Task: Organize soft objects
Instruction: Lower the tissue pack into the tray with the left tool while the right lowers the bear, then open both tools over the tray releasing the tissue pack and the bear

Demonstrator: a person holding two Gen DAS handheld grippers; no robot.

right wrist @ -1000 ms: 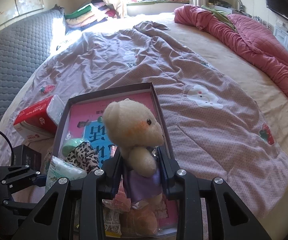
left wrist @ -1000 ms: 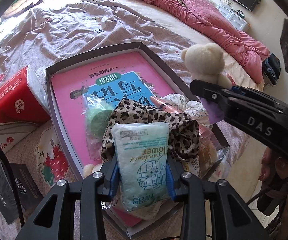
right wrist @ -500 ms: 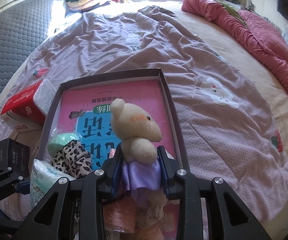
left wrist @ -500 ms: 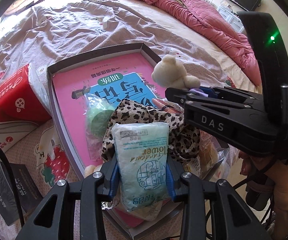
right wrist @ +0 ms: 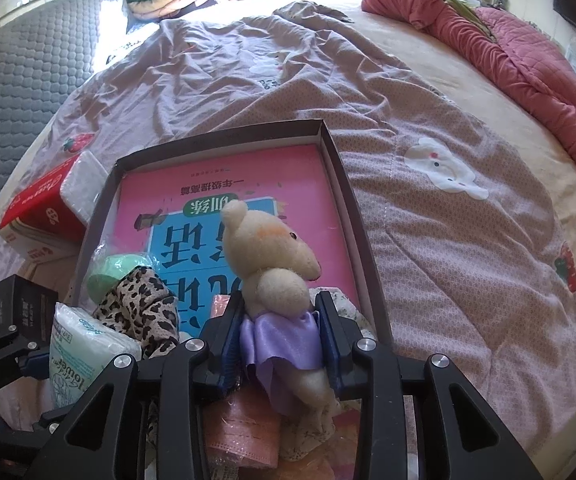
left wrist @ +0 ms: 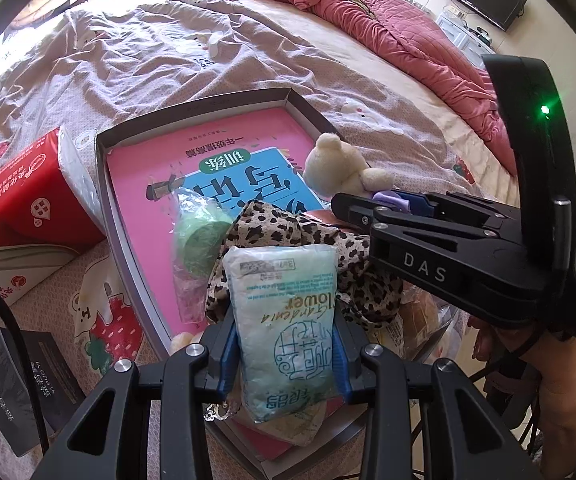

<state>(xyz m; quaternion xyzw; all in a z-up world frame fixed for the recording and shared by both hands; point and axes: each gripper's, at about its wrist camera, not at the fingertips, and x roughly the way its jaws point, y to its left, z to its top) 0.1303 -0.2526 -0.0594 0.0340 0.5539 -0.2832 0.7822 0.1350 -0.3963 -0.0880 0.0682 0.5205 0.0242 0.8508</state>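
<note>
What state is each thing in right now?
Left claw: shut on pale green tissue pack.
Right claw: jaws just opened slightly, pads at cream plush bear in purple skirt.
Grey shallow box: lidless, pink book flat inside.
Leopard-print cloth: crumpled in box.

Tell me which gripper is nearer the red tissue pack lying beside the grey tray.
Left. The left gripper, clamping a pale green tissue packet, sits at the tray's near corner on the red tissue pack side. The right gripper, holding the cream plush bear, is toward the tray's opposite side.
</note>
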